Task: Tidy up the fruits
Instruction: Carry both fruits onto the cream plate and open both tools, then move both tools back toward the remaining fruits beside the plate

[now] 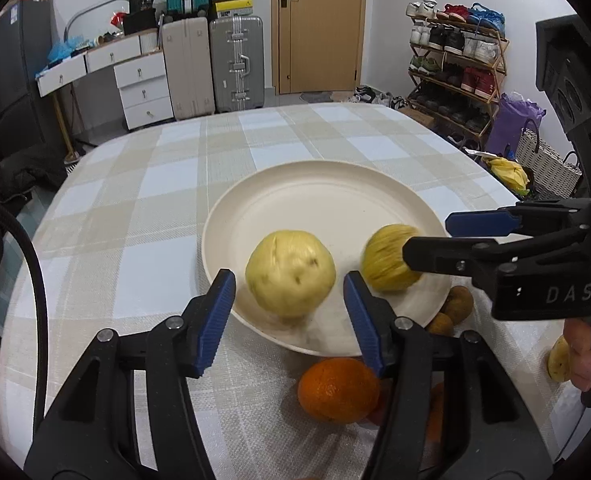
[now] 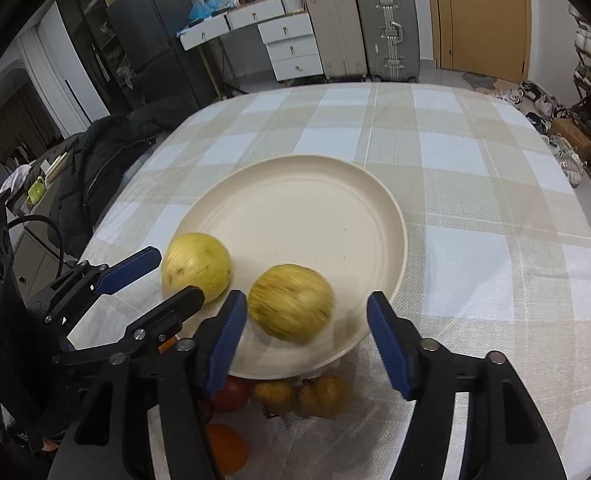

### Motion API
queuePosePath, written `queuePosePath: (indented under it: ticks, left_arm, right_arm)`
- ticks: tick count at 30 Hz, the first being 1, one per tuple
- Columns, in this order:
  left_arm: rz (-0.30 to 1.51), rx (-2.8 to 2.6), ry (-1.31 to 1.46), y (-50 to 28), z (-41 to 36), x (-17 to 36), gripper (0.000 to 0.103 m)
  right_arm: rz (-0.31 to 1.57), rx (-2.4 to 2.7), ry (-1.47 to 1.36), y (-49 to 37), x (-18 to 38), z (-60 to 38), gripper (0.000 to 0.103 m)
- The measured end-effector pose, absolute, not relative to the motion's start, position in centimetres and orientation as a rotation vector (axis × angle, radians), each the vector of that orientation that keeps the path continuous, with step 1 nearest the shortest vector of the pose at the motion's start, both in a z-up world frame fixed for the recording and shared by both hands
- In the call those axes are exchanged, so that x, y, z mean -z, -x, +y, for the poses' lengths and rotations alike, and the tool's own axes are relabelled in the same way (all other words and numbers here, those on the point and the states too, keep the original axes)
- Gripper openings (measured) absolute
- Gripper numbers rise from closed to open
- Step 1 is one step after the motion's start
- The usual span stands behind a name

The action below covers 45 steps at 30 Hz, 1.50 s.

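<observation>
A cream plate [image 1: 319,184] [image 2: 307,196] sits on the checked tablecloth. Two yellow round fruits lie on its near part. In the left wrist view my left gripper [image 1: 289,322] is open, its jaws either side of the left fruit [image 1: 290,273] without touching it. My right gripper [image 2: 308,334] is open around the other fruit [image 2: 291,307], which looks motion-blurred; that fruit also shows in the left wrist view [image 1: 387,258]. The right gripper [image 1: 427,238] enters the left wrist view from the right. The left gripper [image 2: 177,276] shows in the right wrist view beside the left fruit [image 2: 196,265].
An orange [image 1: 338,389] [image 2: 225,448], two small brown fruits [image 1: 457,304] [image 2: 323,396], a red fruit [image 2: 231,394] and a yellow piece [image 1: 557,360] lie on the cloth near the plate's front edge. A dark jacket [image 2: 107,160] hangs at the table's left side.
</observation>
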<state>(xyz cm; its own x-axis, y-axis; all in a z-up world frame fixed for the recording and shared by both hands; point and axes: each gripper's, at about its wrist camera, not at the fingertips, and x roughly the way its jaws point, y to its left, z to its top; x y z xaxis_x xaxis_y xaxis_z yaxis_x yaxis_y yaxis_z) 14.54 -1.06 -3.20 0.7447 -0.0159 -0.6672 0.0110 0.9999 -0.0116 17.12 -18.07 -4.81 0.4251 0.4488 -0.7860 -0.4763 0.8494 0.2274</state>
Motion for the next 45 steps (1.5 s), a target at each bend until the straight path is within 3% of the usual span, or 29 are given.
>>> queuePosePath:
  ticks: [2, 5, 7, 9, 12, 45]
  left_arm:
    - [0.71, 0.001, 0.007, -13.8, -0.8, 2.6, 0.067]
    - [0.683, -0.007, 0.019, -12.6, -0.4, 1.8, 0.082]
    - [0.664, -0.015, 0.024, -11.7, -0.2, 1.3, 0.086]
    - [0.652, -0.015, 0.036, -10.8, 0.1, 0.8, 0.088]
    - [0.642, -0.01, 0.064, -9.4, 0.6, 0.4, 0.103]
    - [0.621, 0.007, 0.089, -2.6, -1.4, -0.6, 0.102]
  right_arm:
    - [0.957, -0.574, 0.03, -16.8, 4.2, -18.4, 0.068]
    - [0.926, -0.582, -0.004, -16.3, 3.4, -19.2, 0.083]
    - [0.906, -0.578, -0.026, -15.9, 3.0, -19.8, 0.095]
    - [0.888, -0.566, -0.036, -15.6, 2.8, -20.2, 0.1]
    - [0.876, -0.575, -0.041, -15.1, 2.7, -20.6, 0.103]
    - [0.82, -0.59, 0.018, -8.5, 2.5, -23.7, 0.103]
